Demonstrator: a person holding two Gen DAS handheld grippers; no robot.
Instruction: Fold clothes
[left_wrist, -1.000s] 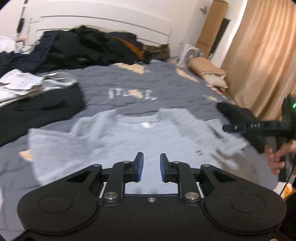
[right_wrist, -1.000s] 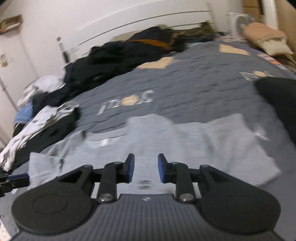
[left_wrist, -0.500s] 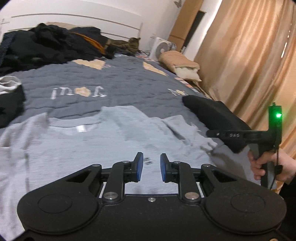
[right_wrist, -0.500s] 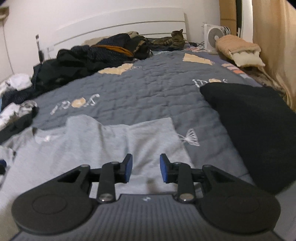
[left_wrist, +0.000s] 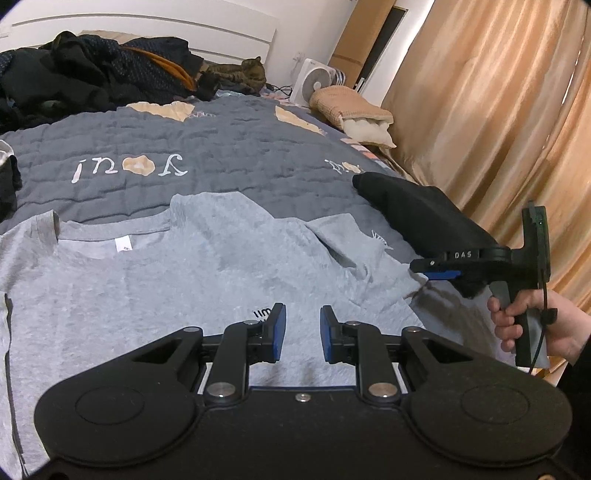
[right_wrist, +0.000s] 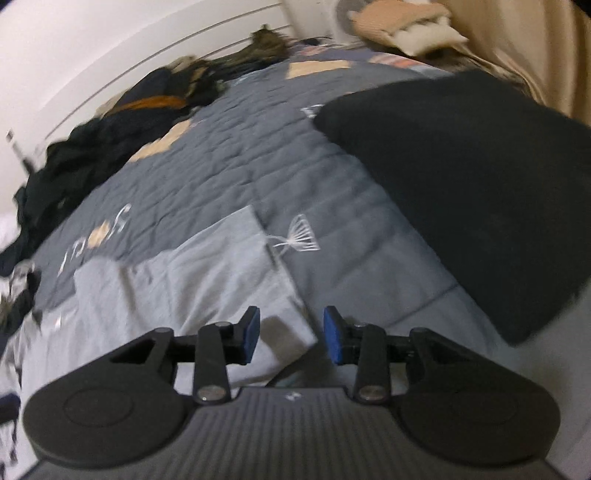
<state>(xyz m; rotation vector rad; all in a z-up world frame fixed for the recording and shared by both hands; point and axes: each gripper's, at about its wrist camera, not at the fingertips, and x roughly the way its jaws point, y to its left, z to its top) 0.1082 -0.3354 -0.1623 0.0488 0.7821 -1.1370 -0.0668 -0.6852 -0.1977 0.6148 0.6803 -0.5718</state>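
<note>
Garment in hand: a grey T-shirt is spread flat on the bed quilt, collar and label toward 10 o'clock in the left wrist view, one sleeve lying rumpled toward 2 o'clock.
Folding done: none is visible on this shirt; body and sleeves are laid out but not yet turned over, so the step is judged to be at its start.
Left gripper: held just above the lower middle of the shirt, jaws parted by a narrow gap, nothing seen between the pads.
Right gripper: poised over the shirt's corner at the 5 o'clock end of the cloth in its own view; its jaws have just been opening, and no fabric is pinched between them, though cloth lies beneath the gap.
Right hand: seen at 3 o'clock in the left wrist view, wrapped round the tool's handle.
Already dealt with: a dark folded piece lies at 2 o'clock beside the shirt; whether it is a finished fold cannot be told.
Still to do: a heap of dark clothes waits at 11 o'clock by the headboard, with a cat lying beside it.
Judged progress: early; most of the work is left.
</note>
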